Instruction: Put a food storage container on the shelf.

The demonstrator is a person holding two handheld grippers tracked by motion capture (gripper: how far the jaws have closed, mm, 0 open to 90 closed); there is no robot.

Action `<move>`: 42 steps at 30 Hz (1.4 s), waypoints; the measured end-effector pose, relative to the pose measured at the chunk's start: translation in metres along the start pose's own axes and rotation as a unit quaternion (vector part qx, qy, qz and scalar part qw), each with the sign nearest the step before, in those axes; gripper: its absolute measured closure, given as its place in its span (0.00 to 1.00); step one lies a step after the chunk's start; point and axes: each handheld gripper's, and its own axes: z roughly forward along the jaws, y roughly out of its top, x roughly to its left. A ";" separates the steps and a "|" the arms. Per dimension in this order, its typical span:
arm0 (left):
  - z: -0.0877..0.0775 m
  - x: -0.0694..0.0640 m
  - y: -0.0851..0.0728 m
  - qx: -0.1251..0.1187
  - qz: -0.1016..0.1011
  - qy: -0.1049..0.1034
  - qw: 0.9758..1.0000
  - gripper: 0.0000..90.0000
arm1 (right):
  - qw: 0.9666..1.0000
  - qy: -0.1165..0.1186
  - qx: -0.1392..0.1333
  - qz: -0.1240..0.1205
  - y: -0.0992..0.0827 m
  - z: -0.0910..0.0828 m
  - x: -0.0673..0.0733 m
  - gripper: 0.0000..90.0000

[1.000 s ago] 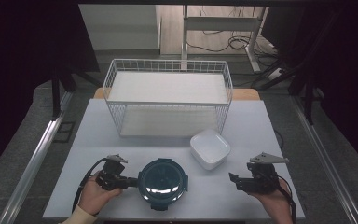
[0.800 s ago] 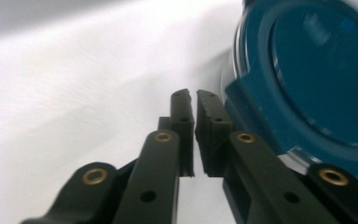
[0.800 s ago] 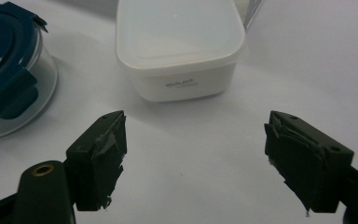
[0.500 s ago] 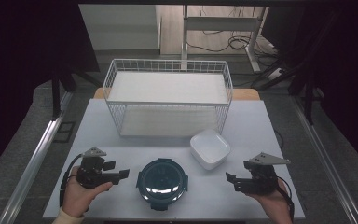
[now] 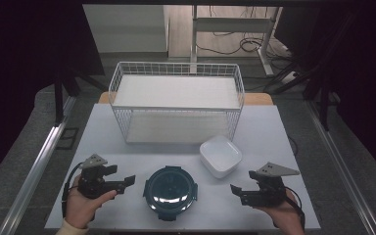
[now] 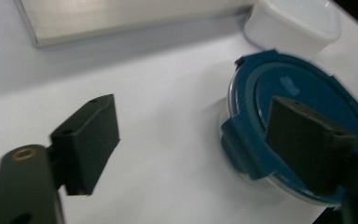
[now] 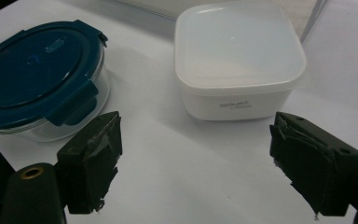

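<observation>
Near the front edge of the white counter, about midway across, sits a round glass tub with a dark blue clip lid. In the left gripper view its lid fills the right side, partly behind one jaw; in the right gripper view the tub lies at upper left, its clear wall showing under the blue rim.

Just beside it, toward the back right and apart from it, is a square white box with a frosted lid; the right gripper view shows it ahead between the jaws, with small print on its near wall.

Left of the tub, the left tool is held in a hand, jaws spread wide and empty, pointing toward the tub without touching it. Right of the tub, the right tool rests in the other hand, jaws likewise apart and holding nothing.

Behind these, a white wire basket stands across the back of the counter.
</observation>
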 end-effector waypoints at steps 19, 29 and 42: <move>0.011 0.002 -0.003 0.062 -0.031 0.002 0.998 0.22 | 0.997 0.060 0.013 0.050 0.003 0.016 0.023 0.17; 0.021 -0.001 -0.006 0.062 -0.036 -0.031 0.997 0.22 | 0.991 0.118 0.028 0.064 0.003 0.038 0.049 0.15; 0.037 -0.010 0.008 0.088 -0.039 -0.071 0.993 0.17 | 0.984 0.143 0.052 0.088 0.019 0.064 0.073 0.13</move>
